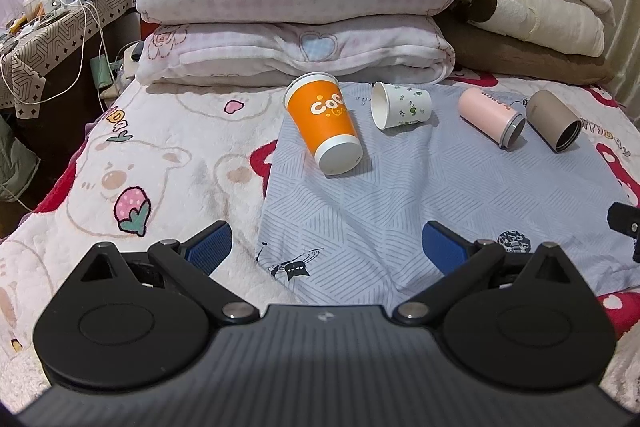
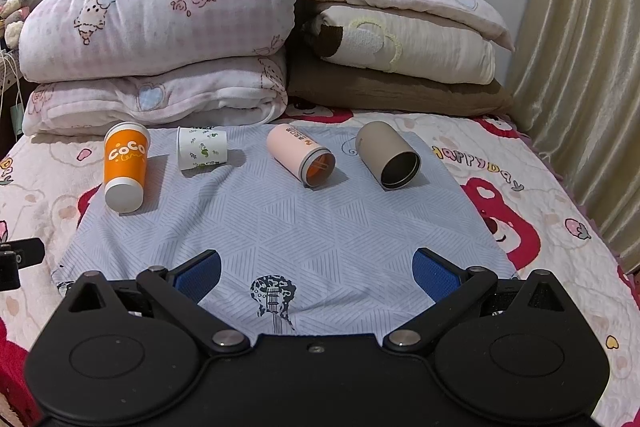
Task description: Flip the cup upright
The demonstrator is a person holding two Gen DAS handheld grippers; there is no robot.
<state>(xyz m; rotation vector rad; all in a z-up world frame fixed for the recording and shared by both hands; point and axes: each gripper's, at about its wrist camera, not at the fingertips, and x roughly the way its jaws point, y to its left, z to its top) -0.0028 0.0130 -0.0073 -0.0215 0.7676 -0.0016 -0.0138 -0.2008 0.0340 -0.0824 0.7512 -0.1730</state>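
Hand-held gripper (image 1: 326,247) facing toppled cups (image 1: 325,123)

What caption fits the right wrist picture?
Four cups lie tipped on the gray cloth beyond open jaws.

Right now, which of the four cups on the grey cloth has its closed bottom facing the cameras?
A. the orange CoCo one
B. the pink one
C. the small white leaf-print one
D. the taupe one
A: the orange CoCo cup lies on its side showing its white closed base, while the pink cup and taupe cup show open mouths.
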